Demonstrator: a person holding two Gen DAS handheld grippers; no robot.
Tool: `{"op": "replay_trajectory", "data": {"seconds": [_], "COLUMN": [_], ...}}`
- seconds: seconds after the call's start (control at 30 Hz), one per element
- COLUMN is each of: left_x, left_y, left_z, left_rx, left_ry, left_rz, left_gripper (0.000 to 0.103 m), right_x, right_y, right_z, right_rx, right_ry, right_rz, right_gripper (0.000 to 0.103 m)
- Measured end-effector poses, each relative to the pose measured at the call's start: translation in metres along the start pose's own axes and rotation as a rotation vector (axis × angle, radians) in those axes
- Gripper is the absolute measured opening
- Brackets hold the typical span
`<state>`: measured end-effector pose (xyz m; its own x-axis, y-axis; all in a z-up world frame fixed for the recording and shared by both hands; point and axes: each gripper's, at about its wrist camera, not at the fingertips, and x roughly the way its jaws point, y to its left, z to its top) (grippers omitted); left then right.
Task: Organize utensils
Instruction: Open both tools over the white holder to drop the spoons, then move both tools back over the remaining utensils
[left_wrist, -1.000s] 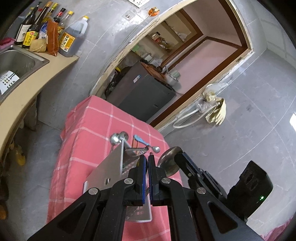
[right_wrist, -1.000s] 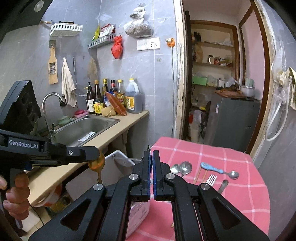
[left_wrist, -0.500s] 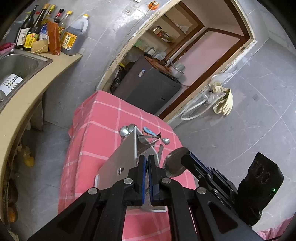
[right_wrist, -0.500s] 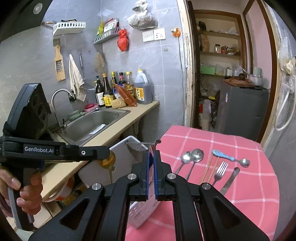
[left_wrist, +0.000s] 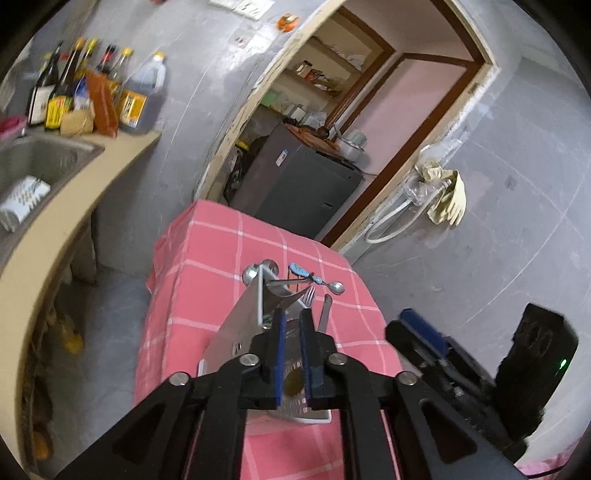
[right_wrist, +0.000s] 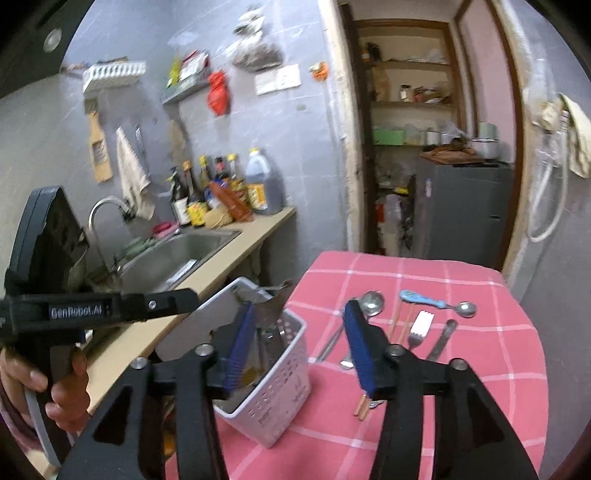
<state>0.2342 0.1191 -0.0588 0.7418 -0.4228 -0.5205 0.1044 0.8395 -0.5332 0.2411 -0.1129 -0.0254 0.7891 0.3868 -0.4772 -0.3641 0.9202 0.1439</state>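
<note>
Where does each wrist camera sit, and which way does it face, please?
Left wrist: on the left gripper, looking down at the white basket and pink table; its fingers and the right gripper show.
Right wrist: on the right gripper, facing table, sink and doorway; its fingers, the left gripper and the left hand show.
Shared: basket, blue-handled spoon, fork.

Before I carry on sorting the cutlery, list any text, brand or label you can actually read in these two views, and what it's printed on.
"GenRobot.AI": white lettering on the black body of the left gripper, seen from the right wrist view; slightly blurred.
Labels on the sauce bottles by the sink: too blurred to read.
Label on the big oil jug: yellow, unreadable.
Sticker on the grey fridge: too small to read.
Embossed mark on the white utensil basket: illegible.
</note>
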Motion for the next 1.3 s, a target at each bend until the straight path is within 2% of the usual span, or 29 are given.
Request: {"op": "replay_trajectory", "data": {"seconds": [0.1,0.17,0.3,0.37,0.57,0.87,1.1,1.3], "left_x": [-0.004,-0.007,-0.011,-0.012,-0.016,-0.006,0.017,0.050], "left_y": [-0.013,-0.019,-0.033,-0.040,-0.065,-0.101,-0.125,-0.145], "left_z": [0.000,-0.001,-0.002,-0.003,-0.008,-0.016,-0.018,-0.015], "left_rx": [0.053,0.075,0.116,0.139,0.221,0.288,0.312,0.305], "left_ry": [-0.032,-0.058,-0.089,-0.105,-0.158,-0.195,-0.208,-0.214], "left_rz": [0.023,0.025,0.036,0.046,0.077,0.077,0.097,0.132], "left_gripper": [0.032,0.050,0.054,0.062,0.085,0.098,0.100,0.101], "right_x": [-0.012,-0.022,-0.042,-0.052,-0.080,-0.103,-0.101,-0.082], "right_y": [-0.009,-0.014,-0.024,-0.031,-0.048,-0.075,-0.113,-0.157], "right_z": [0.003,0.004,0.006,0.007,0.004,0.005,0.011,0.017], "right_rx": [0.025,0.038,0.067,0.082,0.107,0.120,0.126,0.121], "right_ry": [-0.031,-0.054,-0.096,-0.116,-0.162,-0.194,-0.199,-0.181], "right_rz": [-0.045,-0.083,-0.144,-0.171,-0.256,-0.312,-0.323,-0.308], "right_gripper": [0.060,0.070,0.081,0.092,0.102,0.102,0.102,0.102]}}
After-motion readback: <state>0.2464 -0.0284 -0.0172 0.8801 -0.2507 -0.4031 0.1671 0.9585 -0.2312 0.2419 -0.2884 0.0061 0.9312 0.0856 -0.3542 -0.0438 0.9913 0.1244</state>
